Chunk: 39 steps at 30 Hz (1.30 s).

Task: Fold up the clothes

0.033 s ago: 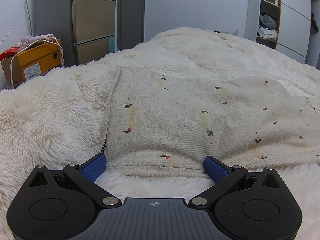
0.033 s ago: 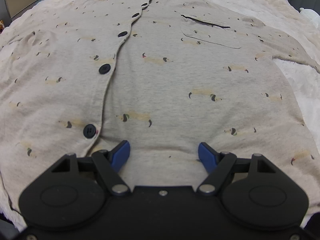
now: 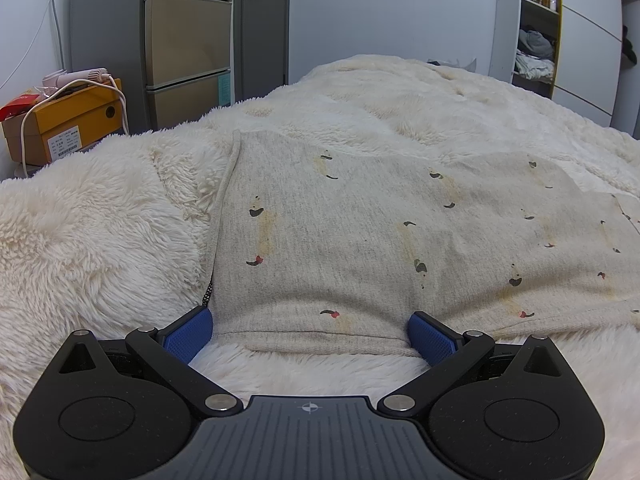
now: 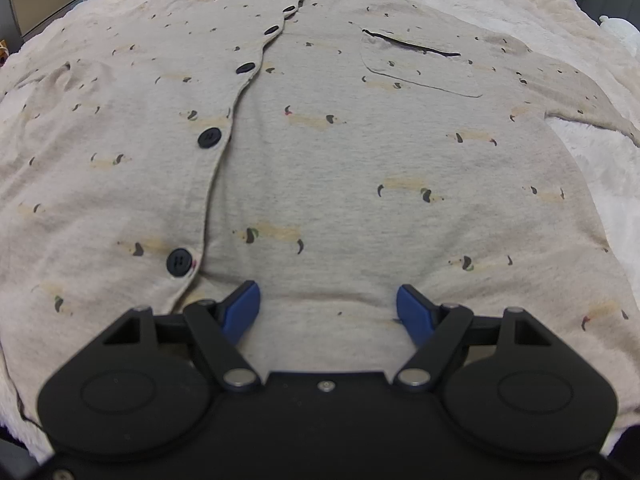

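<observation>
Both tongs stand wide open with nothing between their blue pads. On the left, the left gripper sits low at the edge of a beige shirt, its fingers straddling the hem where the cloth meets the fluffy cream blanket covering the bed. The right gripper hovers over the lower front of the same shirt, spread flat and face up, printed with small dachshunds. A row of dark buttons runs up the placket toward the collar, and a chest pocket with a dark-trimmed opening lies to the right of it; whether anything is inside the pocket I cannot tell. One sleeve stretches off to the right onto the blanket.

Beside the bed an orange cardboard box stands closed, with a pale hair dryer lying on top and a white cable looping down over it. Behind it is a tall drawer unit, its drawers shut. Across the room an open shelf holds heaps of folded or bundled clothes, with small bottles on the level above.
</observation>
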{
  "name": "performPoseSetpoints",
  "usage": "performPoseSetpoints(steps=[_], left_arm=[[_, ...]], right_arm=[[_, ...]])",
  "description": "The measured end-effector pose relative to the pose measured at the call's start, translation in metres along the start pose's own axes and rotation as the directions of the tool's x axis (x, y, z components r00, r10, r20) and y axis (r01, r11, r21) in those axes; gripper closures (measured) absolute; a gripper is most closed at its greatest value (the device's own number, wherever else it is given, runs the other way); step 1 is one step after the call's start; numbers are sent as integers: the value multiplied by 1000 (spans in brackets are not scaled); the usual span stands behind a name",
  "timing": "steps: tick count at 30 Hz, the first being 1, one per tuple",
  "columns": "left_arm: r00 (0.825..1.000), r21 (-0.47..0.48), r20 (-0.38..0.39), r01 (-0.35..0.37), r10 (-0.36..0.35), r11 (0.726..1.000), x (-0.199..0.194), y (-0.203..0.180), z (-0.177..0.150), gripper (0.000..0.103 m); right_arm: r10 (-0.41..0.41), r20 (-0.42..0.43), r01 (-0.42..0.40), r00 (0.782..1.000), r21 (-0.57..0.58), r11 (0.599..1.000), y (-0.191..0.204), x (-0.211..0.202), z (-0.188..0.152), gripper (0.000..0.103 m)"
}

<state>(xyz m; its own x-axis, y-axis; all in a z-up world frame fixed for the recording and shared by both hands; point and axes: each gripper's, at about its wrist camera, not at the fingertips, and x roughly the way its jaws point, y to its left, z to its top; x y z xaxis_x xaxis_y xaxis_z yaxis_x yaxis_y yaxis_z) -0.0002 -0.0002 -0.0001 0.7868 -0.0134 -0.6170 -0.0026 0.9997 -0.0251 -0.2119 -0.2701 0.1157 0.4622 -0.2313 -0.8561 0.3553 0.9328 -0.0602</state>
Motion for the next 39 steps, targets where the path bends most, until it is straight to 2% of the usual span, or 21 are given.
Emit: performPoseSetpoints(steps=[21,34,37,39], left_arm=[[1000,-1,0,0,0,1000,-4,-4,1,0],[999,-52,6,46,-45,998,-22,2,4,0],[995,-128,6,99,-99,987,-35,11,5,0],[984,-264,30,175,-173,949,-46,25,3,0]], right_arm=[[2,-1,-2,1000,0,1000,0,0,0,28],[11,-15,-11,1000,-16,1000,0,-1,3,28],[15,-8,-15,1000,-16,1000,0,-1,1,28],[19,-2,-19,1000,-15,1000,-1,-2,0,28]])
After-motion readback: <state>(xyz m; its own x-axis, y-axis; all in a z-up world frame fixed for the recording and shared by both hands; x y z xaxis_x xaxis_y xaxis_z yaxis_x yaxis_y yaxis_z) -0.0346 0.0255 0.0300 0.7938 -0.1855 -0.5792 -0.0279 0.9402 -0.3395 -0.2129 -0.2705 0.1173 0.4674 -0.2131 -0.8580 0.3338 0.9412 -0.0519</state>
